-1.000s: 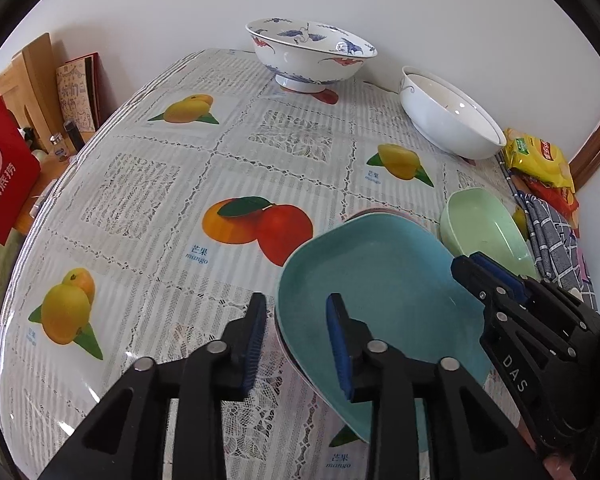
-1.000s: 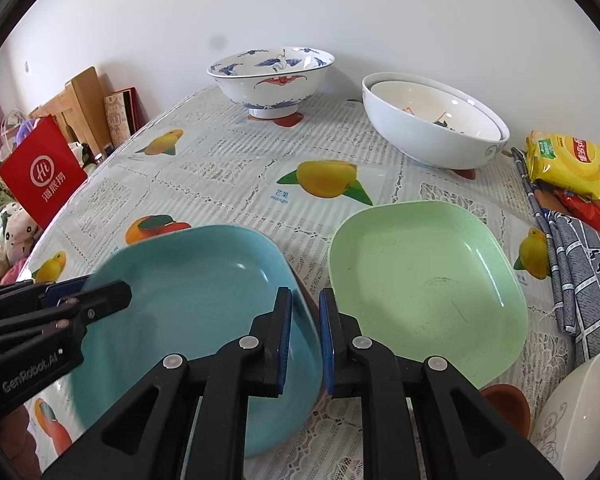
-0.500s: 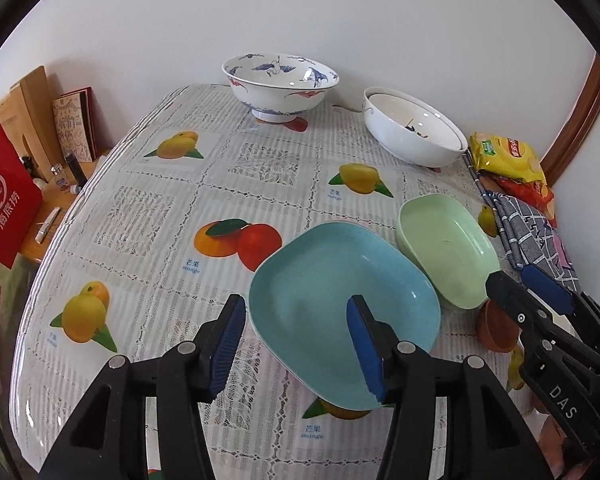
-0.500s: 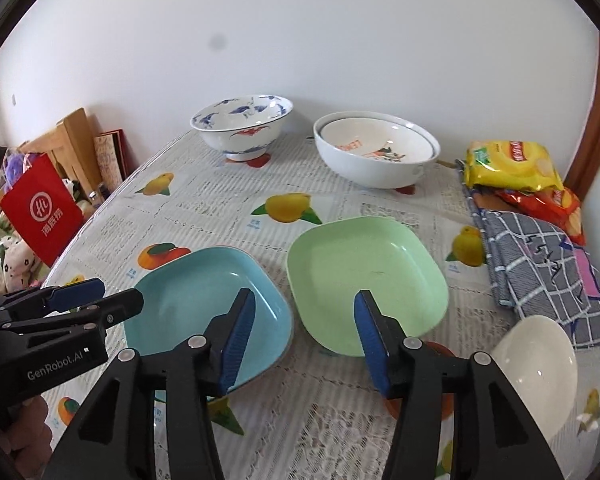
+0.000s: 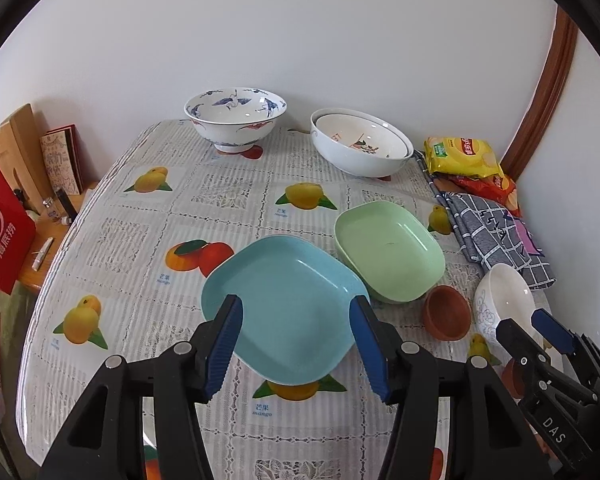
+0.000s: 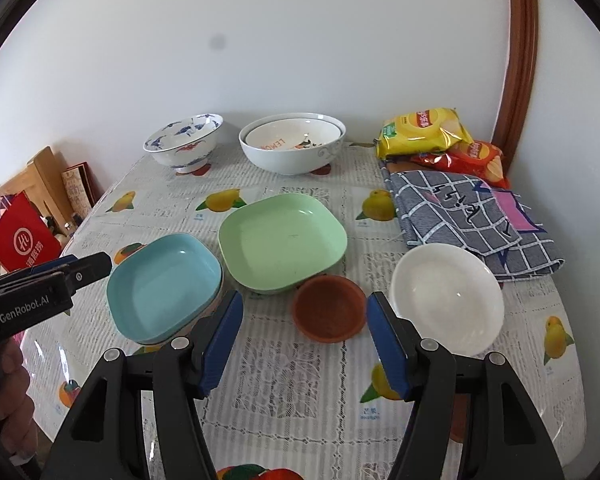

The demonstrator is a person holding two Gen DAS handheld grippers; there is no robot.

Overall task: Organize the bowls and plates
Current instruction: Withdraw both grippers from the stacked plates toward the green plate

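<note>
Right wrist: tongs [image 6: 304,334] opened, released blue plate [image 6: 162,280].

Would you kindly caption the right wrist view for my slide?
Open right gripper above the brown bowl, beside stacked blue plate, green plate, white bowl.

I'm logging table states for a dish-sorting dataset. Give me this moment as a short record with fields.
blue plate: on table, on top of another plate
green plate: beside it, nothing in it
brown bowl: upright, near edge
white bowl: beside brown bowl
nested white bowls: at wall
patterned bowl: at wall
left gripper: open, jaws just been opening, nothing held
right gripper: open, jaws just been opening, nothing held
</note>
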